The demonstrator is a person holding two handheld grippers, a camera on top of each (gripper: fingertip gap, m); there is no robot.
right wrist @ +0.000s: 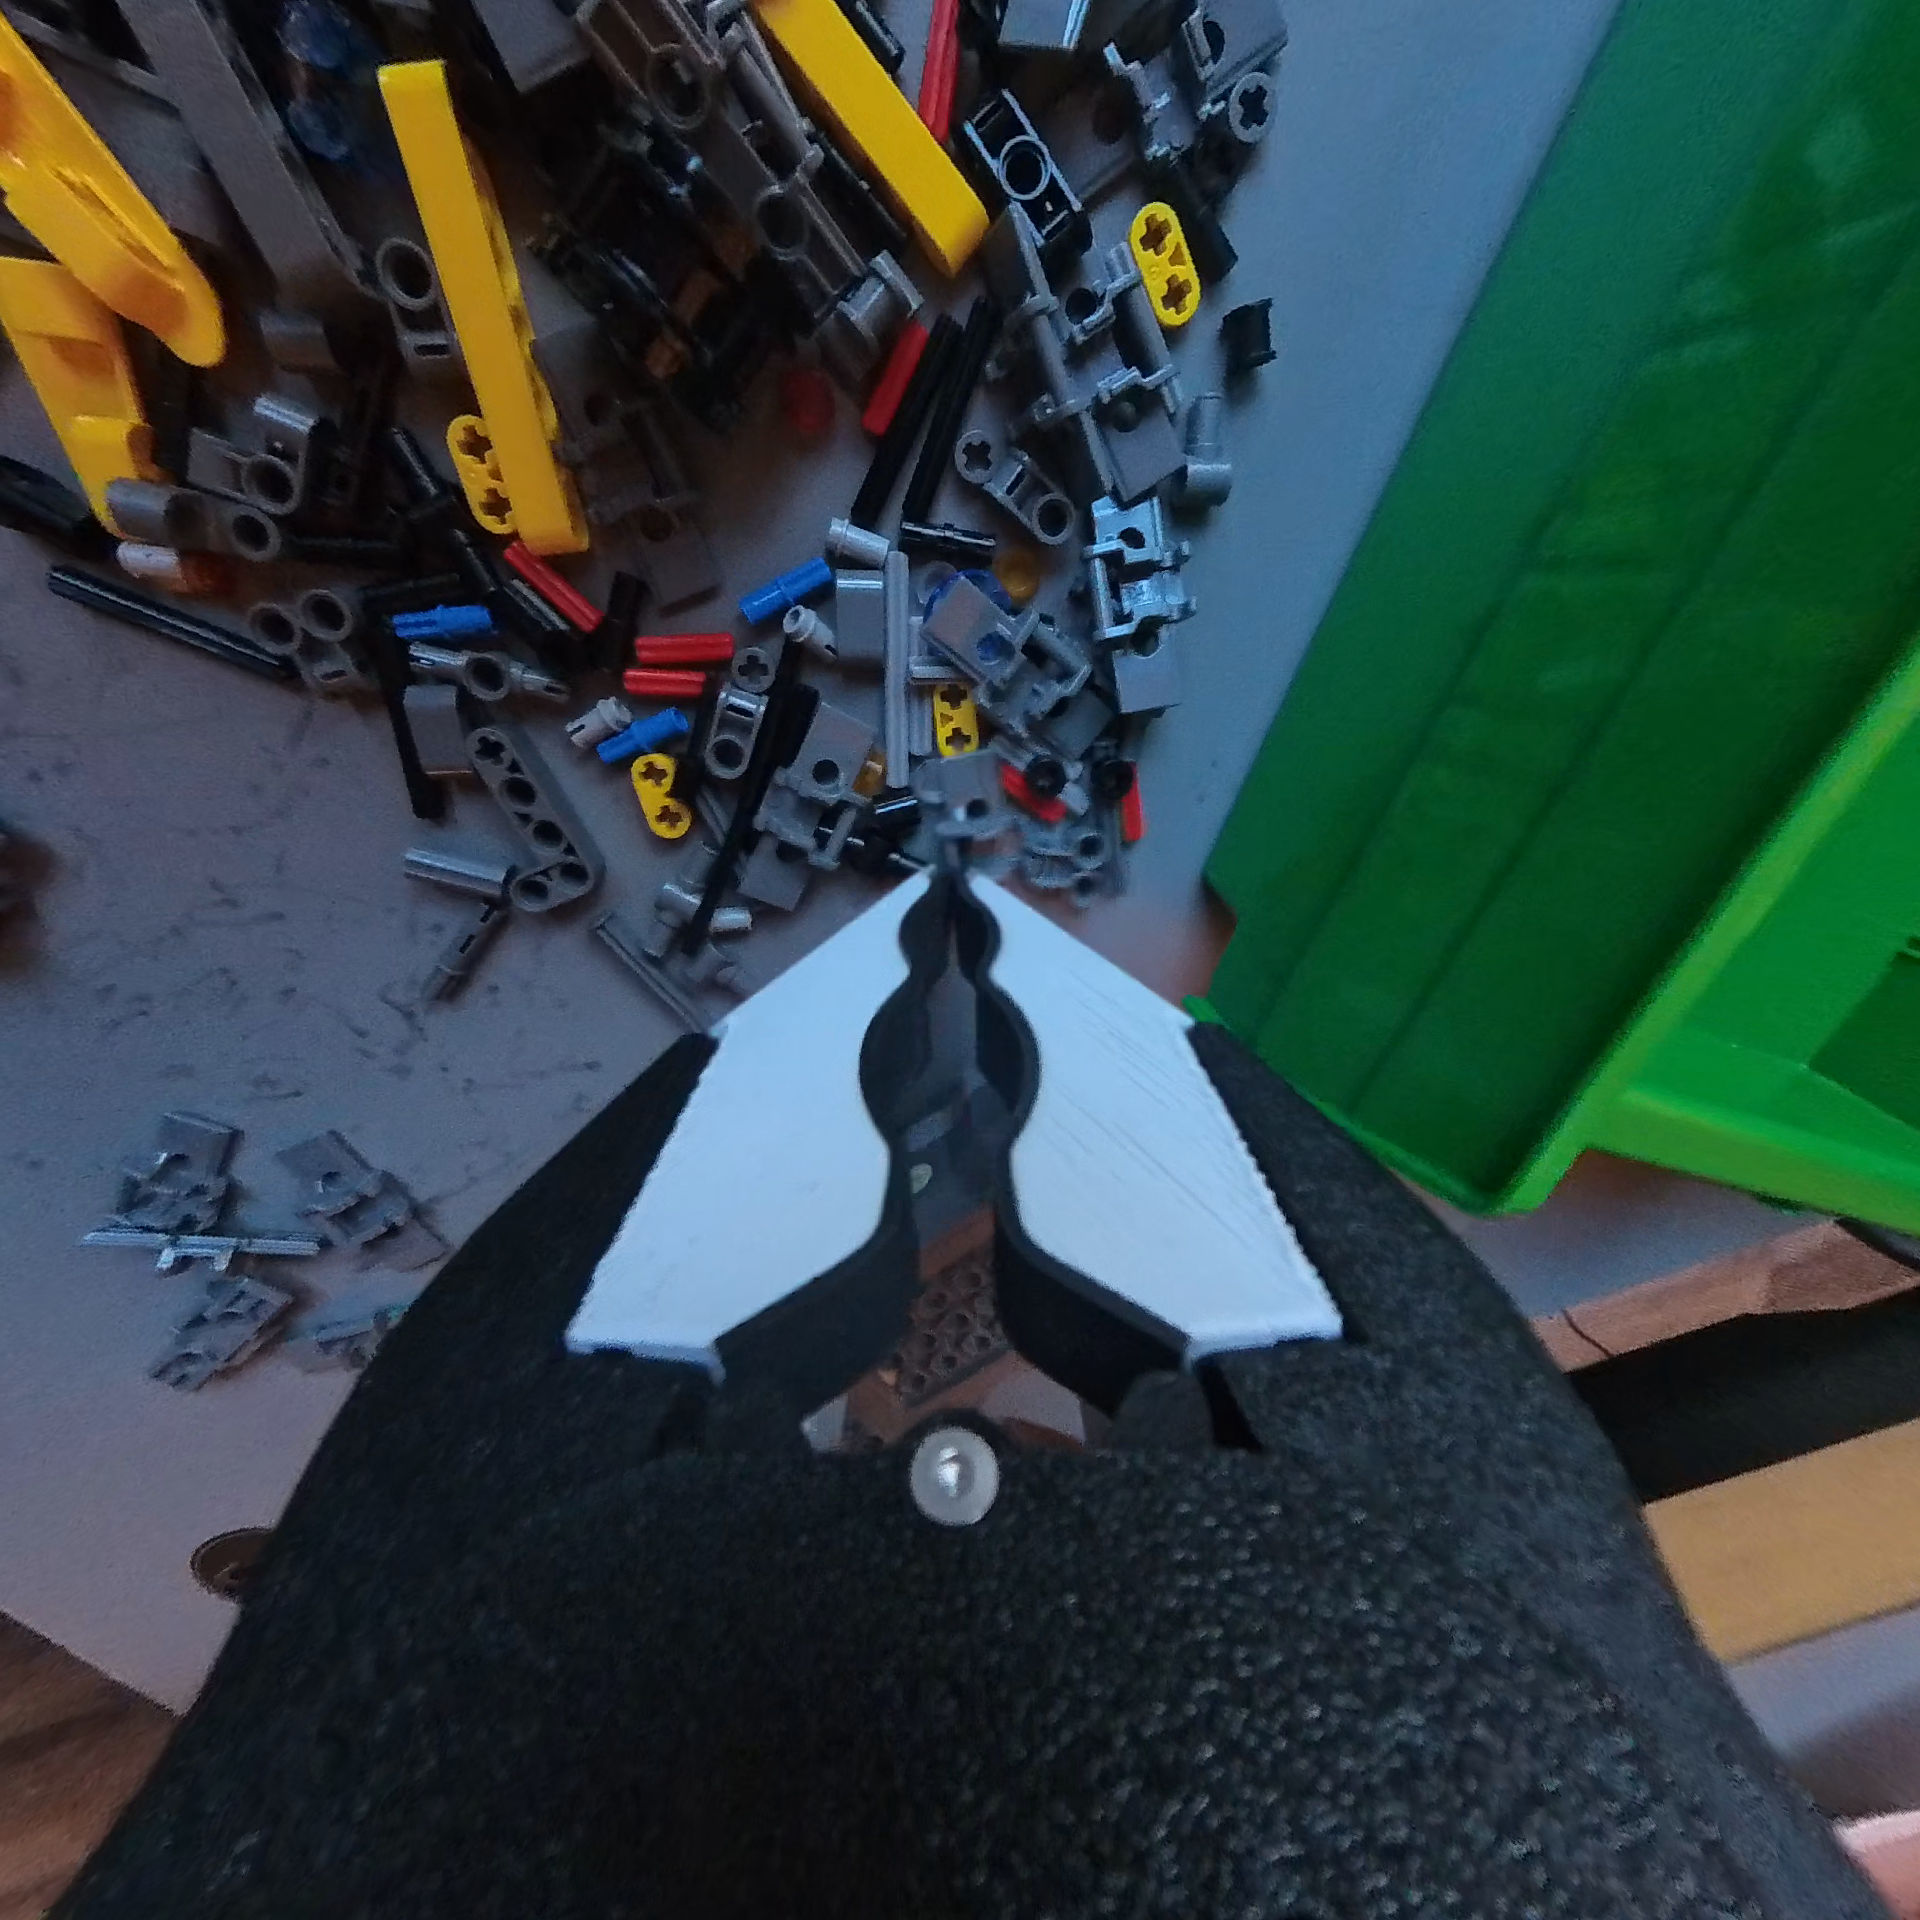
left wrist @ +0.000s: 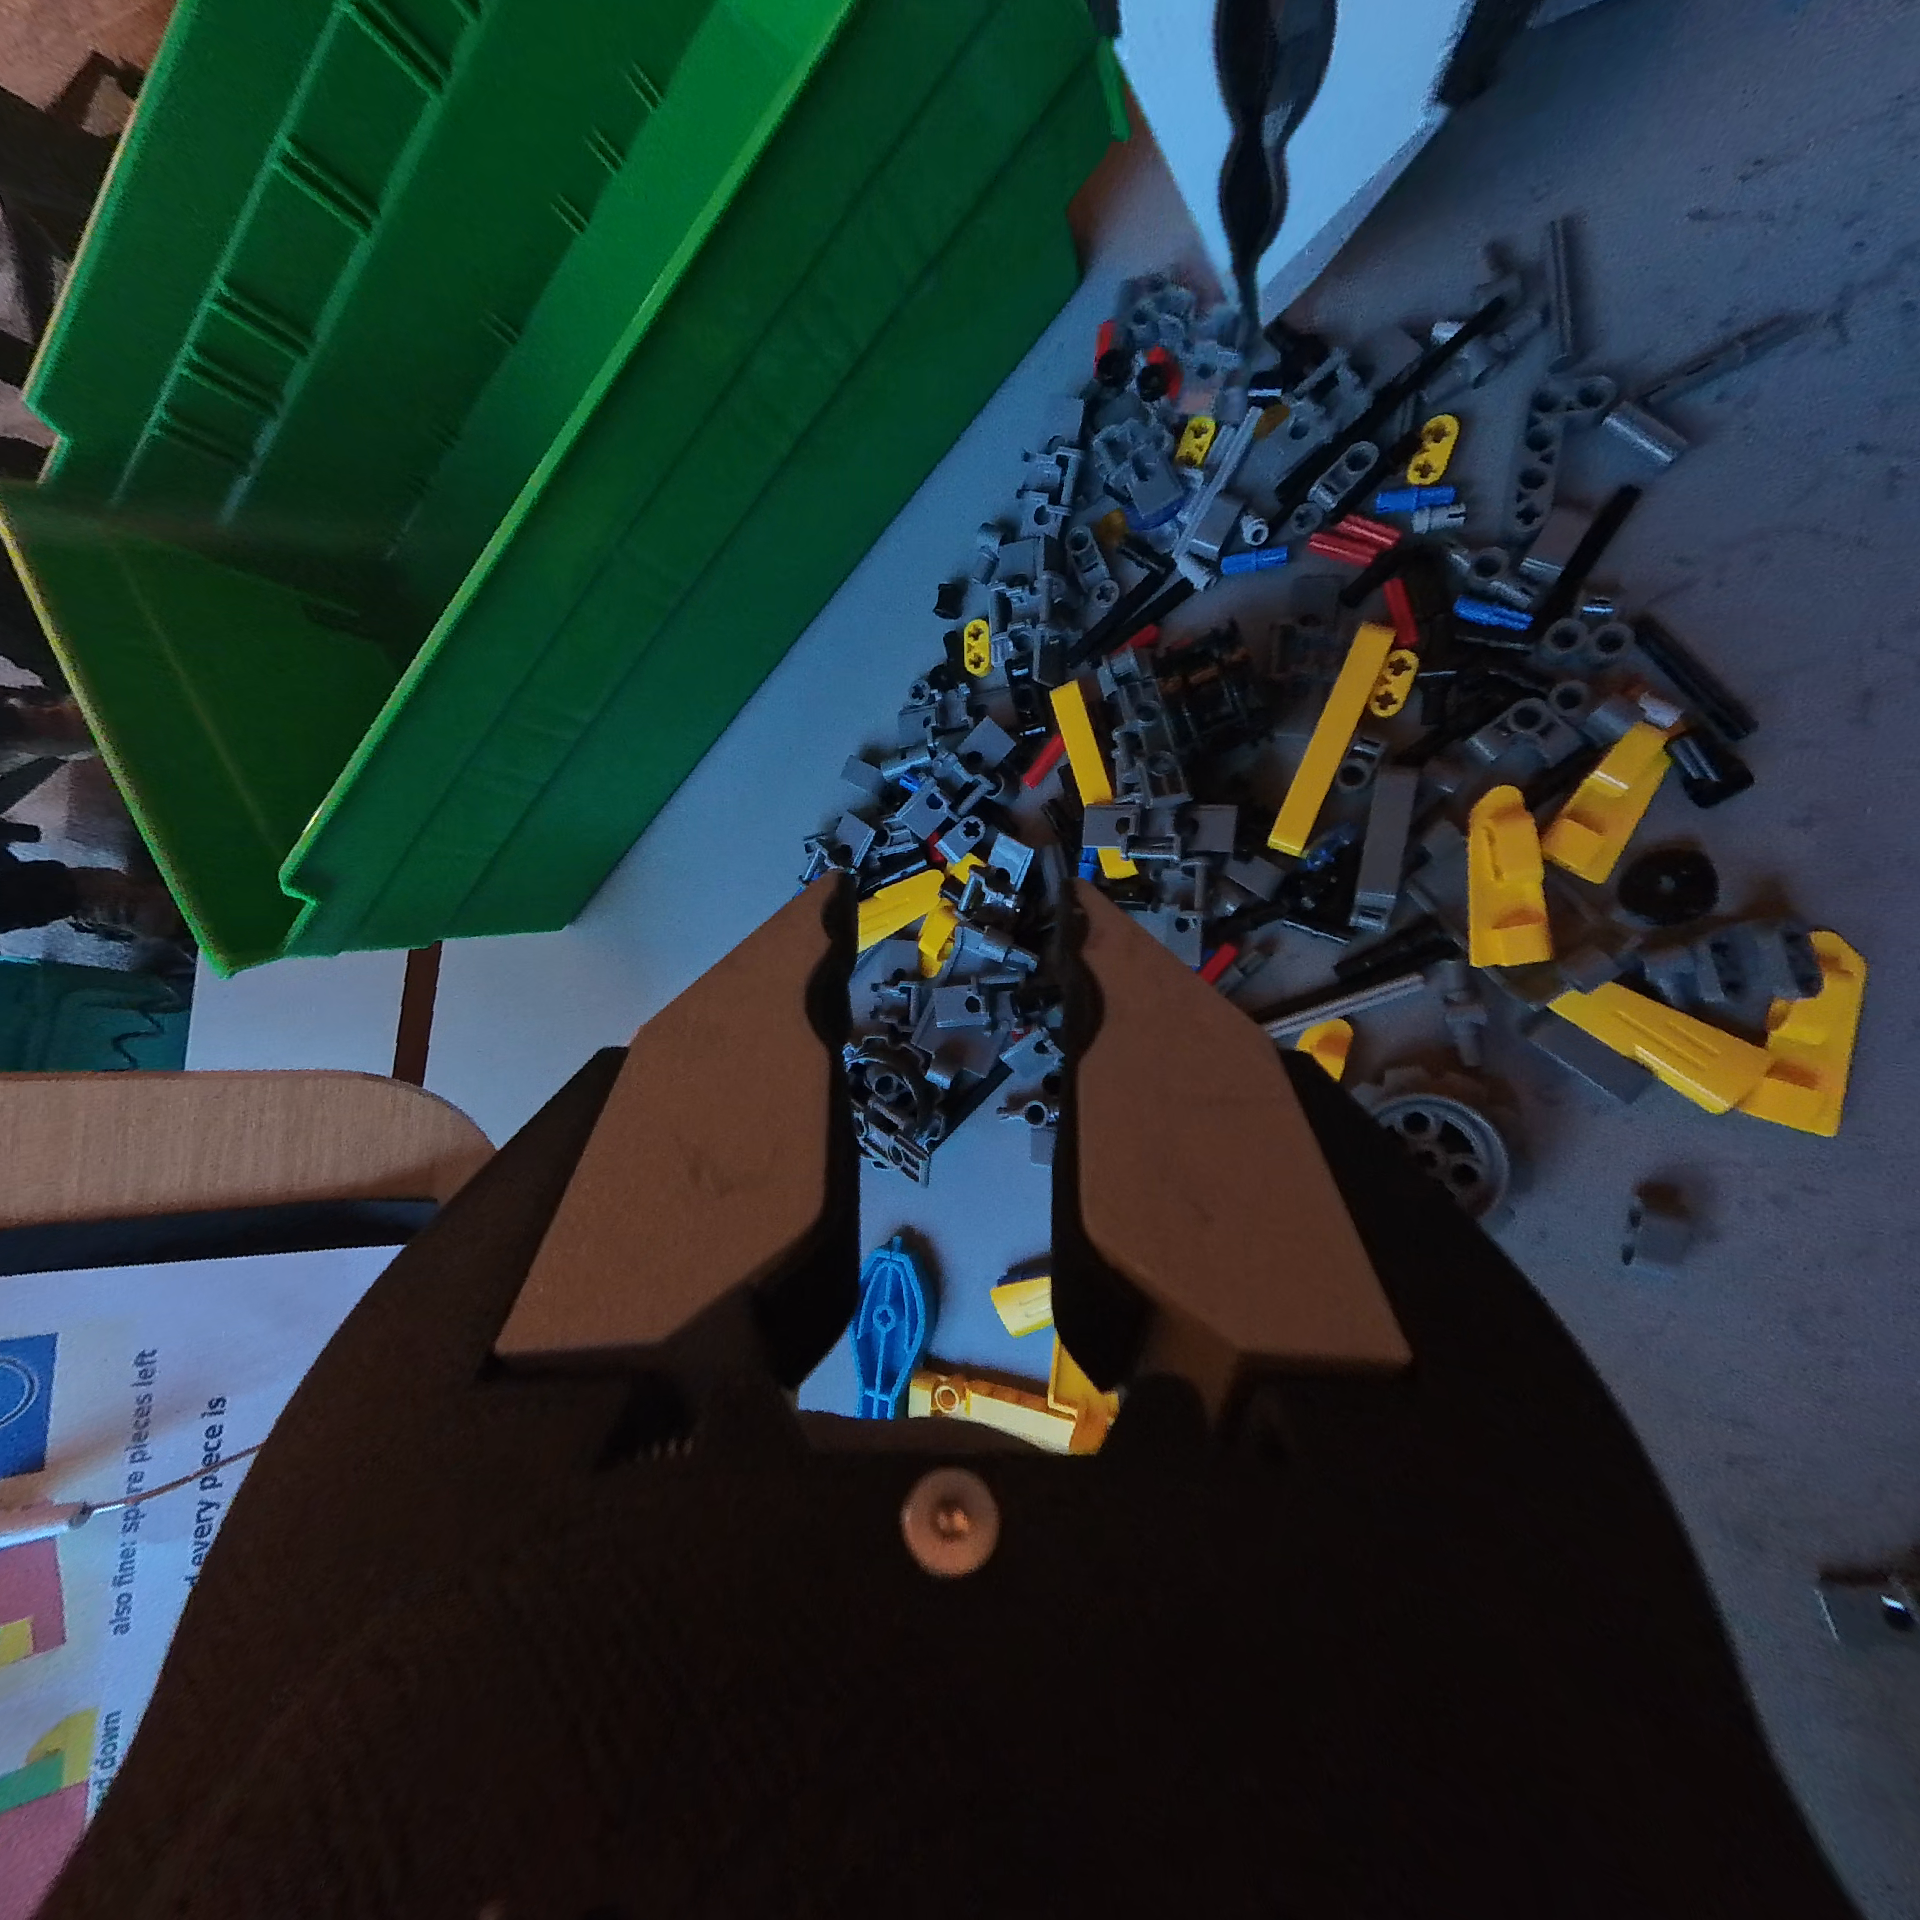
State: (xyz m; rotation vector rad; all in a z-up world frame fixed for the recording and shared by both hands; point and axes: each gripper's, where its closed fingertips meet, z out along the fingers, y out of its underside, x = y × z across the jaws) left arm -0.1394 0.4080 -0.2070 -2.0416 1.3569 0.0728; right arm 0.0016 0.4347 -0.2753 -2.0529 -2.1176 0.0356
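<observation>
While a heap of plastic building pieces [left wrist: 1299,665] is spread over the grey tabletop [left wrist: 1714,1403], the left gripper [left wrist: 961,904] is held above its near edge with the jaws spread apart and nothing between them. Small grey connectors and a yellow piece are seen through the gap, but whether the tips touch them cannot be told. A blue flat piece [left wrist: 883,1325] and a yellow panel piece [left wrist: 997,1397] lie on the table below the fingers, apart from the heap. The right gripper [right wrist: 954,883] is pressed nearly together, and a small grey connector piece [right wrist: 961,795] is pinched at its tips, at the edge of the heap nearest the green plastic bin [right wrist: 1558,623]. The bin is set just beside the heap, on the right in the right wrist view. Long yellow beams [right wrist: 473,301] lie farther back among black axles, red and blue pins. A few grey pieces [right wrist: 229,1226] are grouped apart from the heap, at the left of that view.
</observation>
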